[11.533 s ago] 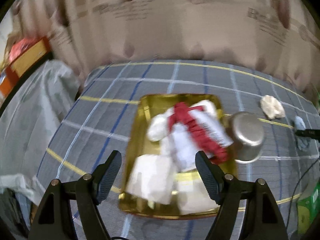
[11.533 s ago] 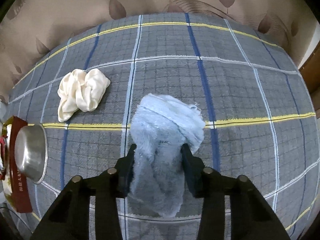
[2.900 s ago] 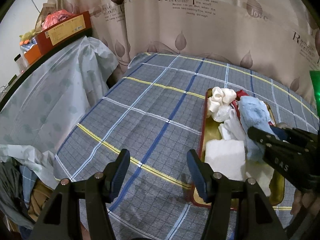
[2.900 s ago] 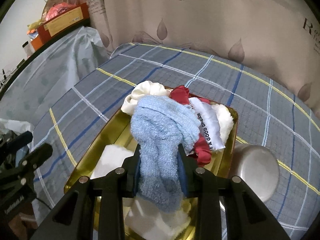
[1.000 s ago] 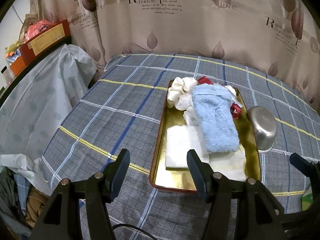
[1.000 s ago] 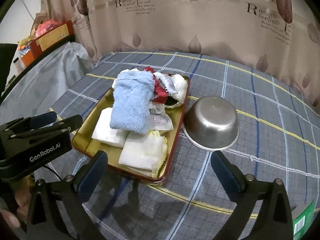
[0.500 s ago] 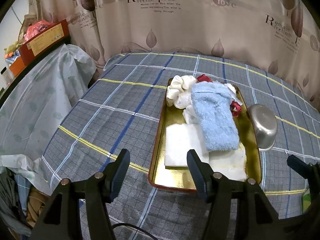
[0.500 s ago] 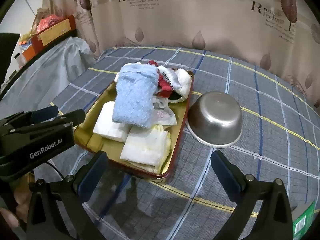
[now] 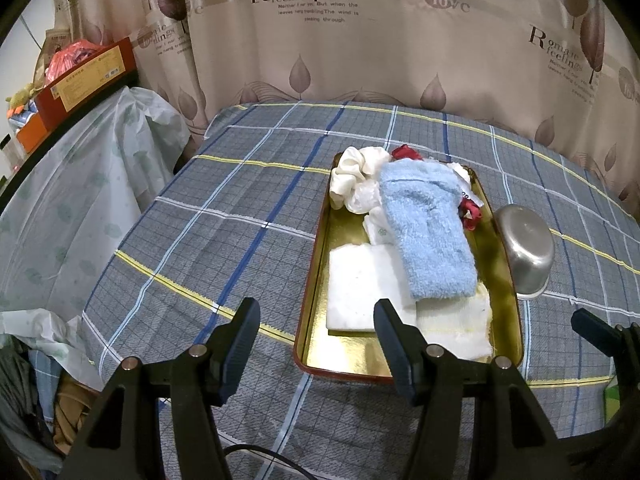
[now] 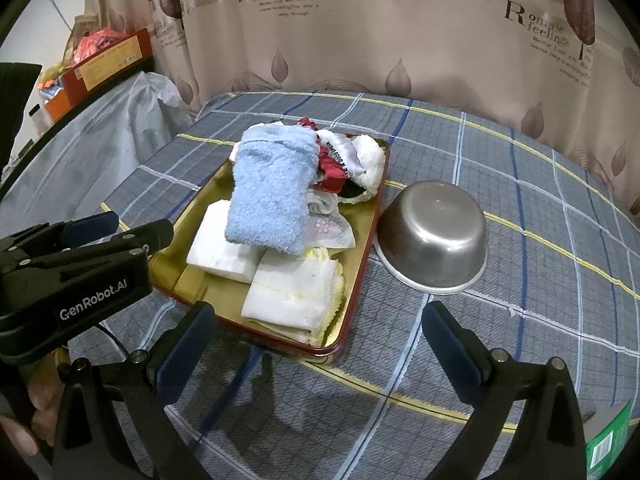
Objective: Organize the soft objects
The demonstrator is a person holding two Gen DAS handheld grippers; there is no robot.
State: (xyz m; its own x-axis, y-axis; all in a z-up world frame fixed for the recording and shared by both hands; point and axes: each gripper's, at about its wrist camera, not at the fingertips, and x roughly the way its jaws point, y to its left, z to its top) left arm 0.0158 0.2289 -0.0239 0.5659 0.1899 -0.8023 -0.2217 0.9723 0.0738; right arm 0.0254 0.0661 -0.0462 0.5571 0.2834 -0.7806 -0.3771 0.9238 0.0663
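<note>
Under the blue towel [image 10: 269, 196]: most of the red cloth [image 10: 332, 172] and a folded white cloth's [image 10: 224, 248] far edge, hidden. Beyond the towel, green package [image 10: 608, 440] cut off by the frame edge.

- Gold tray [image 10: 360, 240] on checked cloth [image 10: 520, 312] holds blue towel [image 10: 272, 196] atop folded white cloths [image 10: 296, 296].
- Steel bowl [image 10: 434, 236] inverted, just beside tray.
- Right gripper [image 10: 316, 350] jaws wide, empty.

Both handheld tools are matte black: the left gripper [image 9: 316, 320] has silver screws, dark blue pads, white "GenRobot.AI" lettering and what looks like a thin black cable, while the right gripper [image 10: 316, 340] shows matching blue-padded fingers [image 10: 184, 344].
</note>
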